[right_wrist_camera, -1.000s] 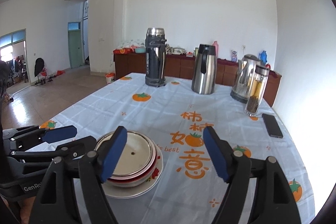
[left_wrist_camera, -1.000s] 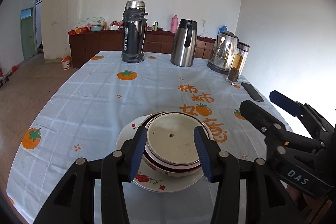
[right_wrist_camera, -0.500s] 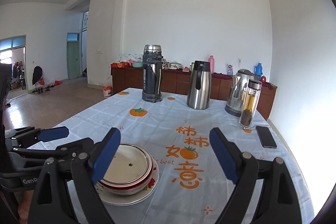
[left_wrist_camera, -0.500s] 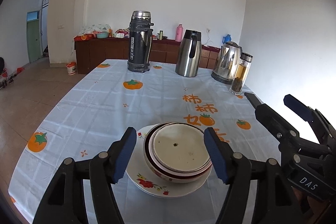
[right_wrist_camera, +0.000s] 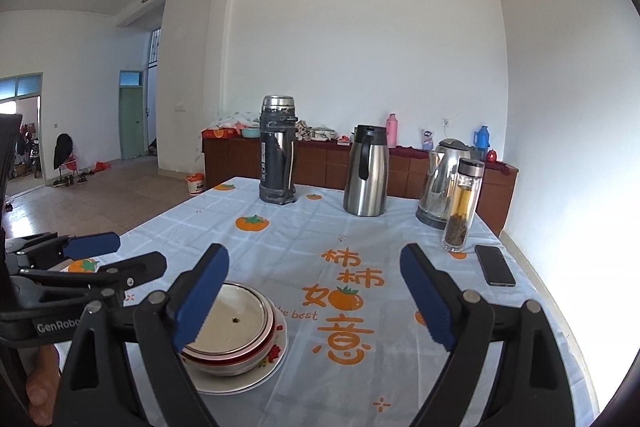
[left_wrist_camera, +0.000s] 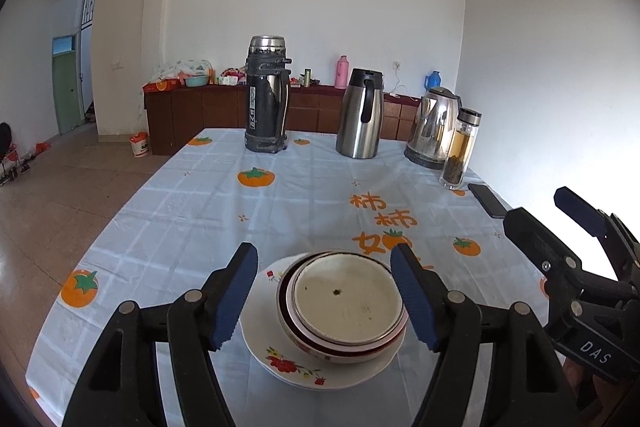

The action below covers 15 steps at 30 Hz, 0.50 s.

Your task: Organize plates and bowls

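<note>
A stack of nested bowls [left_wrist_camera: 344, 303], white inside with dark red rims, sits on a white flowered plate [left_wrist_camera: 272, 359] near the table's front edge. My left gripper [left_wrist_camera: 324, 267] hovers just before the stack. Its blue pads stand clear of the bowls on either side, the jaws are opening and grip nothing. The right gripper [right_wrist_camera: 314, 259] is open over bare tablecloth, to the right of the bowls [right_wrist_camera: 232, 323] and plate [right_wrist_camera: 276, 351]. Each gripper shows in the other's view: the right gripper [left_wrist_camera: 548, 215] at the right, the left gripper [right_wrist_camera: 136, 253] at the left.
At the table's far end stand a black thermos [left_wrist_camera: 267, 95], a steel jug [left_wrist_camera: 360, 115], a kettle [left_wrist_camera: 434, 123] and a glass tea bottle [left_wrist_camera: 460, 151]. A phone [left_wrist_camera: 488, 201] lies at the right edge. A brown sideboard [left_wrist_camera: 192, 115] stands behind.
The left jaws have spread wide from close beside the bowls. The right jaws have also widened. Both views have tilted up a little; the stack has not moved.
</note>
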Each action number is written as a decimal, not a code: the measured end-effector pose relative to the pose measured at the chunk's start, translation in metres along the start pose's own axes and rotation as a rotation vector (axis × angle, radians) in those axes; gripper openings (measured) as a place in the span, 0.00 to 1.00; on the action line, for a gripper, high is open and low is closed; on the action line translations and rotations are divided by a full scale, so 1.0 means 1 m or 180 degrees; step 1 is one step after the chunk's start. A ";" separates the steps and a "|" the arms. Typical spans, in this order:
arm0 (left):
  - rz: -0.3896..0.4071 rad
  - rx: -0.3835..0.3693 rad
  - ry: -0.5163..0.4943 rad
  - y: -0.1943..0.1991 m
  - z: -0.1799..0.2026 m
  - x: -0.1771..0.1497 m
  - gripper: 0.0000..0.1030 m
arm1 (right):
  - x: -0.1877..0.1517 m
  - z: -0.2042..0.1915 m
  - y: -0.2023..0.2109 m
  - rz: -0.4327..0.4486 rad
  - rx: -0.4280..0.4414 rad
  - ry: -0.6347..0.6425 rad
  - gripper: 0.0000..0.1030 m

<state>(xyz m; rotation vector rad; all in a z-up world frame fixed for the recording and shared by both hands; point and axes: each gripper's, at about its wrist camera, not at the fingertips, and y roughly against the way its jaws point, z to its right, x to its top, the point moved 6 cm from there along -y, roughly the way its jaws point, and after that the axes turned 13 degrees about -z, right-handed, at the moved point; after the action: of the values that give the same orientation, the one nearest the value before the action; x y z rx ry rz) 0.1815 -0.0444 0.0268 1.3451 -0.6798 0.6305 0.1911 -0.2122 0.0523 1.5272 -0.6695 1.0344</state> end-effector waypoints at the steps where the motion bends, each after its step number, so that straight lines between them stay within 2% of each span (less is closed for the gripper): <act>1: 0.0011 -0.0008 0.0000 0.001 0.000 0.001 0.70 | 0.000 0.001 0.002 0.0011 -0.0001 0.0001 0.88; 15: 0.0043 0.0008 -0.0024 0.002 0.004 0.005 0.70 | -0.001 0.005 0.007 0.0025 0.0001 -0.0015 0.88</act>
<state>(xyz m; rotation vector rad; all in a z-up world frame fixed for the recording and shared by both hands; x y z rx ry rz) 0.1831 -0.0476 0.0325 1.3469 -0.6948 0.6377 0.1863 -0.2185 0.0544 1.5288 -0.6794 1.0370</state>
